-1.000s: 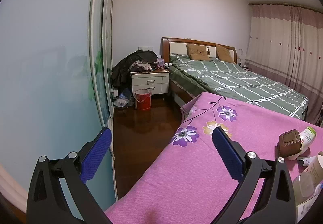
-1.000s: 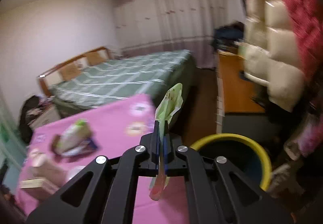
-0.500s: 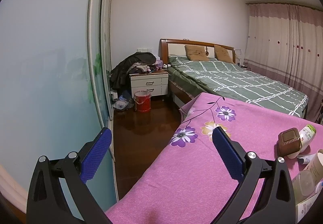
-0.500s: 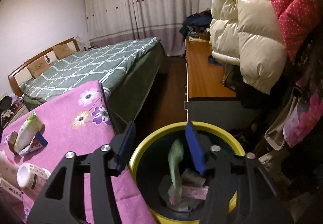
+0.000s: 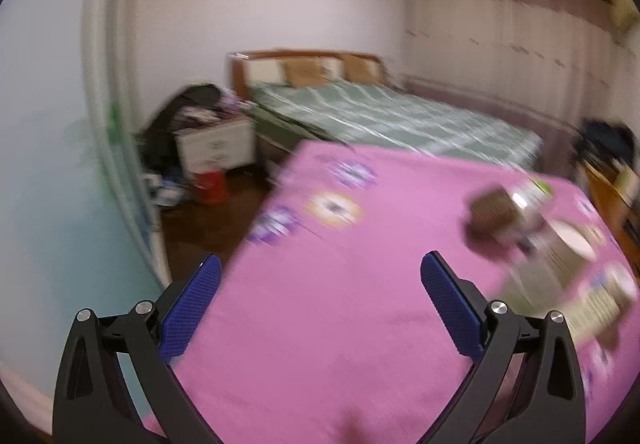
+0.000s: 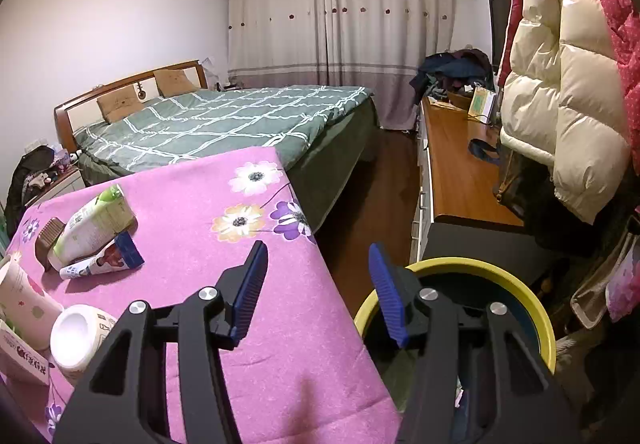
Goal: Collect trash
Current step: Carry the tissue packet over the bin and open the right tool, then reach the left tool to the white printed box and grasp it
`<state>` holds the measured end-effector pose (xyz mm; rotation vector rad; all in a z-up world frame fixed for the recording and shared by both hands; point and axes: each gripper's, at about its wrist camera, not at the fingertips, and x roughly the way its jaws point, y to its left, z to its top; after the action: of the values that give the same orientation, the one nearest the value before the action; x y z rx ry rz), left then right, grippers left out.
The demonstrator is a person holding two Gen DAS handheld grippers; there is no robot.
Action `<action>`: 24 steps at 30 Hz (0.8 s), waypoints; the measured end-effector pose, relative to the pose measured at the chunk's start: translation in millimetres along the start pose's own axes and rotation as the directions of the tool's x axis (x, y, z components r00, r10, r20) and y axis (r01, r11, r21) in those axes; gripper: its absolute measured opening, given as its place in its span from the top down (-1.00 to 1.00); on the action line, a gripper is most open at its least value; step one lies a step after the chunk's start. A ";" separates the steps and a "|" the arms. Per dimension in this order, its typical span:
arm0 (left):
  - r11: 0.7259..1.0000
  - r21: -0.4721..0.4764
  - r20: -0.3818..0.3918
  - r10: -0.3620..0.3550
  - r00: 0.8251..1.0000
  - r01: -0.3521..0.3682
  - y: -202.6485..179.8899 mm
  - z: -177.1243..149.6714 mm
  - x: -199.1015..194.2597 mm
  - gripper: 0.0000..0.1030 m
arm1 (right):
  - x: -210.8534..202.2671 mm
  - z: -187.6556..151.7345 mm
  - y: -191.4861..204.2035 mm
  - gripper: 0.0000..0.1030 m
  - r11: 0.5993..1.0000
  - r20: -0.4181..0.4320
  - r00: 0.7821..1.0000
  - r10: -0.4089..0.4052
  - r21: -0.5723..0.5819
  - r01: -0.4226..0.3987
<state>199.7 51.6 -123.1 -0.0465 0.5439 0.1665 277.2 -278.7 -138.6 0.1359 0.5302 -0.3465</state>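
Observation:
A table with a pink flowered cloth [image 6: 240,284] holds trash at its left: a white-green bottle [image 6: 92,228], a brown cap [image 6: 46,238], a blue-white tube [image 6: 104,258], a paper cup [image 6: 18,304], a white roll [image 6: 78,338] and a carton [image 6: 20,358]. My right gripper [image 6: 320,288] is open and empty over the table's right edge, beside a yellow-rimmed bin [image 6: 536,320]. My left gripper [image 5: 320,308] is open and empty above the cloth [image 5: 340,304]; the trash [image 5: 552,244] shows blurred at its right.
A green-quilted bed [image 6: 224,120] stands behind the table. A wooden cabinet [image 6: 456,164] and hanging coats [image 6: 560,84] are at the right. A nightstand [image 5: 216,144], a red bucket [image 5: 212,188] and a sliding door [image 5: 112,124] are at the left.
My right gripper opened over the bin and let the green wrapper drop in, then swung left toward the table. My left gripper swung right over the cloth, toward the trash.

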 end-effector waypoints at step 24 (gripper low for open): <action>0.919 0.236 -0.293 -0.243 0.925 0.316 -93.5 -51.0 -8.7 -0.88 | 1.0 2.1 -5.0 -0.10 0.998 -0.005 0.999 0.037 0.042 -0.036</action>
<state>182.2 -46.2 -162.2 0.1311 0.8110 -0.2042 277.2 -284.2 -137.5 0.1867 0.5262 -0.3216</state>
